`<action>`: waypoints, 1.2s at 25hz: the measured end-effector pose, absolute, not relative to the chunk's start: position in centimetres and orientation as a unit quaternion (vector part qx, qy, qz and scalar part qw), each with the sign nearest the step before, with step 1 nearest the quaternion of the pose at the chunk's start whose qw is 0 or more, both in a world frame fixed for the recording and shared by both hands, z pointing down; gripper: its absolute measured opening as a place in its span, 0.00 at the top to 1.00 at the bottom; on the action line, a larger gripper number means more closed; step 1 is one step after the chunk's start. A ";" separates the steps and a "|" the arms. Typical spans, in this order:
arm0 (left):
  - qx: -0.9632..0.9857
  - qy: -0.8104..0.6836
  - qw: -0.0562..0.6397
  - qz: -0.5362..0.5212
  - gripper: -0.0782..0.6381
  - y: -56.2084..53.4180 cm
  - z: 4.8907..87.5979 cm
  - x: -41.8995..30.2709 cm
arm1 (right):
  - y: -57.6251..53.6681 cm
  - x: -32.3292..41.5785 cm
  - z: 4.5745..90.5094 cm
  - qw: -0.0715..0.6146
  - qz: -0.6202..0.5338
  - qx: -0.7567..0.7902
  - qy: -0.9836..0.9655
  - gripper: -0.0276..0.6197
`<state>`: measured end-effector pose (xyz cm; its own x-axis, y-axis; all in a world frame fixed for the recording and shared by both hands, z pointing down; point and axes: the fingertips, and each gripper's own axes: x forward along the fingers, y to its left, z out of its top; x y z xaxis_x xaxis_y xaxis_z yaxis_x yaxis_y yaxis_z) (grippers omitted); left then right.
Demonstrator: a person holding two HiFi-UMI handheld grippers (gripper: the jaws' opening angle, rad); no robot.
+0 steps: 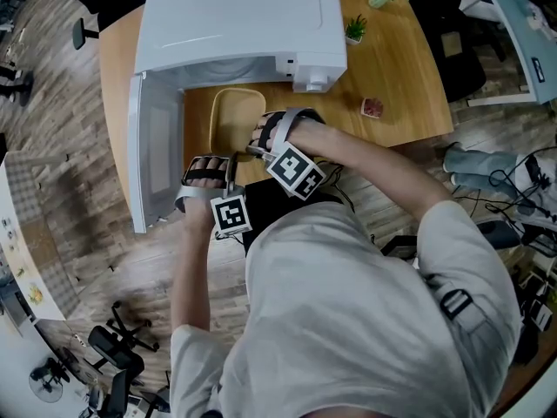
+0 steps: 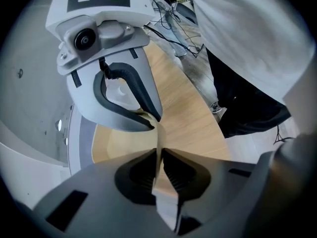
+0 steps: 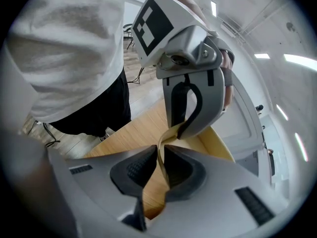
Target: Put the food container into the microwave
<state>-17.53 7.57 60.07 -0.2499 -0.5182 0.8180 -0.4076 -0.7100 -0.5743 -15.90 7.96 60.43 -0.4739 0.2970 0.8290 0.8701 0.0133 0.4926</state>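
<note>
Food container (image 1: 237,118): beige, shallow, lying on the table (image 1: 409,68) just in front of the open microwave (image 1: 244,16); not yet inside.
Microwave door (image 1: 155,159): swung fully out to the left of the head view, cavity mouth facing the container.
Left gripper (image 2: 159,170): jaws narrow, pinched on the thin near rim (image 2: 159,139) of the container.
Right gripper (image 3: 159,170): jaws narrow, the same rim between the pads, just beside the left gripper's bite.
Risk 1: both bites sit close together on one edge. If lifted, the far side could droop and the container tip or pivot out of the pads.
Risk 2: the rim is thin and looks flexible; I judge it could bend or slip free under load.
Risk 3: the right pads look only lightly closed. A slack pinch would leave the weight on the left gripper alone.
Risk 4: the far edge could catch the cavity sill or the door if it goes in low or skewed.
Contents: cannot tell from here whether anything is inside.
Writing: none legible; no brand readable on the microwave.
Markings: black-and-white square patterns on the marker cubes (image 1: 231,216) only.
</note>
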 end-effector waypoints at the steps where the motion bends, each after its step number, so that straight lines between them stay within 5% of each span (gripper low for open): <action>1: -0.607 0.381 0.044 -0.696 0.83 7.5 60.2 -17.8 | 7.8 -16.2 60.3 0.260 -0.549 -0.430 -0.668 0.87; 16: -0.624 0.424 0.018 -0.656 0.86 5.2 60.1 -19.7 | 4.1 -19.1 57.4 0.212 -0.513 -0.255 -0.792 0.62; 30: -0.656 0.425 -0.005 -0.624 0.86 3.1 60.9 -20.0 | 0.7 -16.9 56.6 0.239 -0.388 -0.151 -0.877 0.62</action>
